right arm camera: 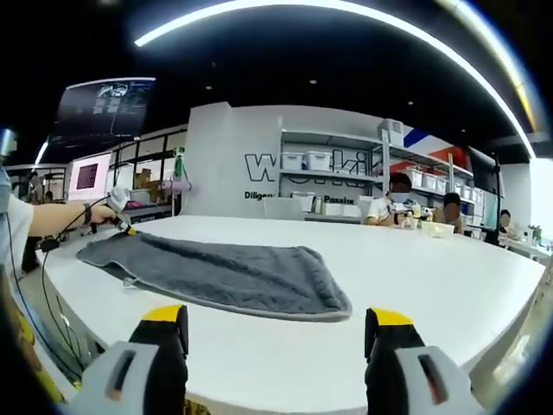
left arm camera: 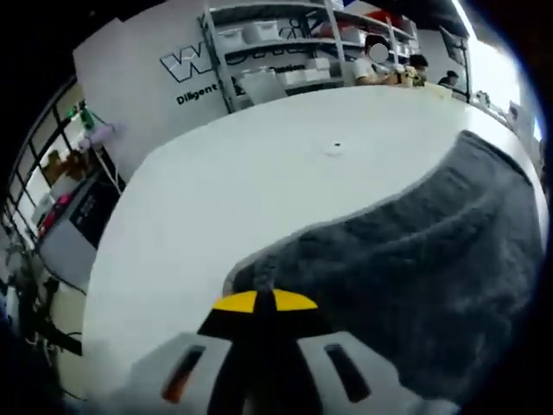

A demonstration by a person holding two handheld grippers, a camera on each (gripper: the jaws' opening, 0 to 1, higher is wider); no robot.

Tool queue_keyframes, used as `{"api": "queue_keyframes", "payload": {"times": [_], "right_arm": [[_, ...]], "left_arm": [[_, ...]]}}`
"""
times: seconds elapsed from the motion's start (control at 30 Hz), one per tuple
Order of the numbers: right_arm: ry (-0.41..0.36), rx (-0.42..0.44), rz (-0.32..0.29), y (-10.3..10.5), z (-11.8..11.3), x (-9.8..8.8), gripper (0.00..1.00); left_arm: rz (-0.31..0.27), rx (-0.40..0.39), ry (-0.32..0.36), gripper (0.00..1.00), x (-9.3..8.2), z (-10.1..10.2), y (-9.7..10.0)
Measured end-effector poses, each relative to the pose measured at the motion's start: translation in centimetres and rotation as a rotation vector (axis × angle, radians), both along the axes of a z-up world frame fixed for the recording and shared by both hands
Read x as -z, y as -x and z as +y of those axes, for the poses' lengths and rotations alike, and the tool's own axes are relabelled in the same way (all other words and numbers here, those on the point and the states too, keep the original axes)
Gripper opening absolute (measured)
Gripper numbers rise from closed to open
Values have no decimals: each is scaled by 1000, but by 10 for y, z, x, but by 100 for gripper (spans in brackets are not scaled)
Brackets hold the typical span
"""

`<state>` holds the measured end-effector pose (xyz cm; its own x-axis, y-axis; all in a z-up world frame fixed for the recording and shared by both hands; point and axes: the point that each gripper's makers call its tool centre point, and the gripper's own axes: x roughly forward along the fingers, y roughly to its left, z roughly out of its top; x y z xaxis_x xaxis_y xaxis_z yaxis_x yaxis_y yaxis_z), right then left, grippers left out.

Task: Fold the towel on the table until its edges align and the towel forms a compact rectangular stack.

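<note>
The grey towel point(right arm camera: 216, 275) lies lengthwise across the white table point(right arm camera: 449, 294); the left gripper point(left arm camera: 263, 302) pinches its far corner, while the right gripper point(right arm camera: 281, 324), jaws spread, hovers off the near edge

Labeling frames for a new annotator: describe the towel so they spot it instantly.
Start from the big white table. On its near left part lies the grey towel, a flat, fuzzy, elongated cloth, one far corner pinched by the left tongs. It is the only dark, soft item on the white tabletop.
</note>
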<state>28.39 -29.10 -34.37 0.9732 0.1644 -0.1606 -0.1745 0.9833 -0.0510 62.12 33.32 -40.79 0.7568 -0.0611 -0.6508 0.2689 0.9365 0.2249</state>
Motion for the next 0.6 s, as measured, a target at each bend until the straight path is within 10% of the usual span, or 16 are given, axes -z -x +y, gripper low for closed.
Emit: {"api": "queue_keyframes", "payload": {"times": [0.4, 0.6], "right_arm": [[-29, -17, -8, 1, 8, 2, 87], [-50, -15, -40, 3, 7, -7, 87]], "left_arm": [[-182, 9, 26, 38, -61, -19, 28], [-288, 106, 190, 56, -104, -54, 99]]}}
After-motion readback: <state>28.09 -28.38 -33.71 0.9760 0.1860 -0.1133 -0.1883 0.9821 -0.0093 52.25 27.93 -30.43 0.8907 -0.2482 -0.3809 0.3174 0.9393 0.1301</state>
